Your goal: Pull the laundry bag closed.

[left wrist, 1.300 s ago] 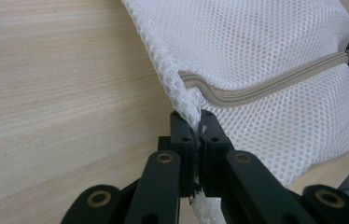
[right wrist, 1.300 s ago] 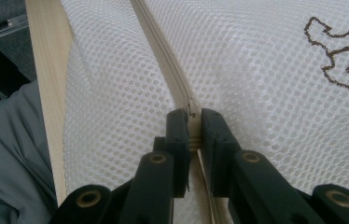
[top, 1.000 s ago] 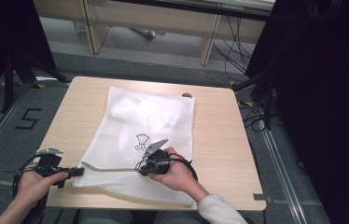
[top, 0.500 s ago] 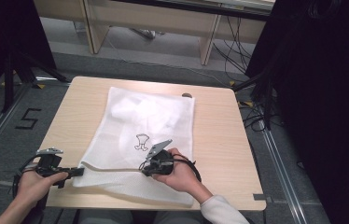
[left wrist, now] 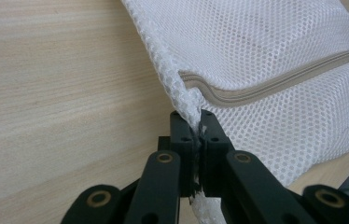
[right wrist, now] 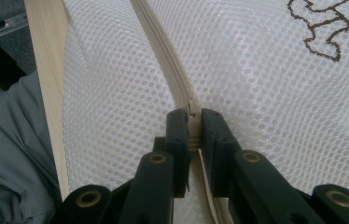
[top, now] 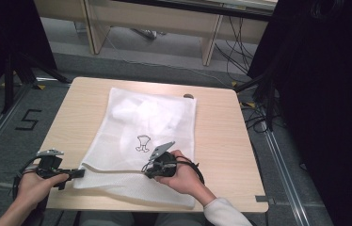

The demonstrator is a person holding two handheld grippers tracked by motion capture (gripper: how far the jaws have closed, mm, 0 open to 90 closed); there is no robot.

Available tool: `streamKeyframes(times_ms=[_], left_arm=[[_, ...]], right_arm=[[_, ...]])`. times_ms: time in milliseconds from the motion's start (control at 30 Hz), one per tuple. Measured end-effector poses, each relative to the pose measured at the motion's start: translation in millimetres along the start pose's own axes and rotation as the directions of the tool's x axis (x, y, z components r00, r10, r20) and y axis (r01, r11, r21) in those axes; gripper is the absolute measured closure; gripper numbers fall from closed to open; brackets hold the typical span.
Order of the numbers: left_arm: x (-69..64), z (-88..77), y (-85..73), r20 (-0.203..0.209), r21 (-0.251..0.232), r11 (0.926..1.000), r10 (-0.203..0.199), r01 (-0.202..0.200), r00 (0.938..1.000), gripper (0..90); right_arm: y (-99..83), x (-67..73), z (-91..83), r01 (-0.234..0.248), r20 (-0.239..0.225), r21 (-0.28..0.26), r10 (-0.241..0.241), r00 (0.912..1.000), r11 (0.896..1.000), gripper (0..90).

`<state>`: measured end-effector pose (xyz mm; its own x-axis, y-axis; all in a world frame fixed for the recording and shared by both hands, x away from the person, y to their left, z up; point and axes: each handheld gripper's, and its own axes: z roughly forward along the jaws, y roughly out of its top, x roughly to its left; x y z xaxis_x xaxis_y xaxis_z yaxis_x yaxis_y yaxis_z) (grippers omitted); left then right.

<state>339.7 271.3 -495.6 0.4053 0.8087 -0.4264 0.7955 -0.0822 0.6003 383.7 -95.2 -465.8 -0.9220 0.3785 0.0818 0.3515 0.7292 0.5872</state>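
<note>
A white mesh laundry bag (top: 141, 125) lies flat on the wooden table (top: 221, 141), with a small brown drawing (top: 143, 142) on it. A beige zipper (top: 113, 171) runs along its near end. At the bag's near left corner my left gripper (top: 79, 173) is shut on the mesh edge (left wrist: 189, 100), just beside the zipper's end (left wrist: 266, 88). Farther right along the zipper (right wrist: 163, 51), my right gripper (top: 145, 169) is shut on the zipper pull (right wrist: 189, 111). In its own view the right gripper (right wrist: 192, 119) has its jaws either side of the zipper tape.
The table's near edge (right wrist: 46, 84) runs close beside the bag, with the person's grey clothing (right wrist: 9, 154) below it. Bare wood (left wrist: 60, 93) lies left of the bag. A small dark round thing (top: 188, 96) sits at the table's far edge.
</note>
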Motion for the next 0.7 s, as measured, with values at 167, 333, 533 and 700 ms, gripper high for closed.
streamKeyframes(times_ms=[167,333,533,700], left_arm=[[0.6,-0.7,0.1,-0.001,0.005,1.0,0.007,-0.007,1.0,85.9],[-0.2,-0.3,0.0,-0.001,-0.003,1.0,0.0,0.0,1.0,85.9],[0.1,-0.2,0.0,0.0,-0.001,1.0,0.002,-0.002,1.0,85.9],[-0.1,-0.2,0.0,0.0,-0.003,1.0,0.002,-0.002,1.0,85.8]], right_arm=[[-2.0,-1.0,-2.3,-0.008,-0.001,0.0,0.008,1.0,1.0,82.6],[-3.0,-1.5,-3.9,-0.013,-0.012,0.007,0.013,0.9998,1.0,82.6],[-6.0,-0.9,-7.3,-0.049,0.003,0.013,0.049,0.9988,0.999,82.6],[-6.0,-2.1,-8.1,-0.016,-0.003,-0.001,0.016,0.9999,1.0,82.6]])
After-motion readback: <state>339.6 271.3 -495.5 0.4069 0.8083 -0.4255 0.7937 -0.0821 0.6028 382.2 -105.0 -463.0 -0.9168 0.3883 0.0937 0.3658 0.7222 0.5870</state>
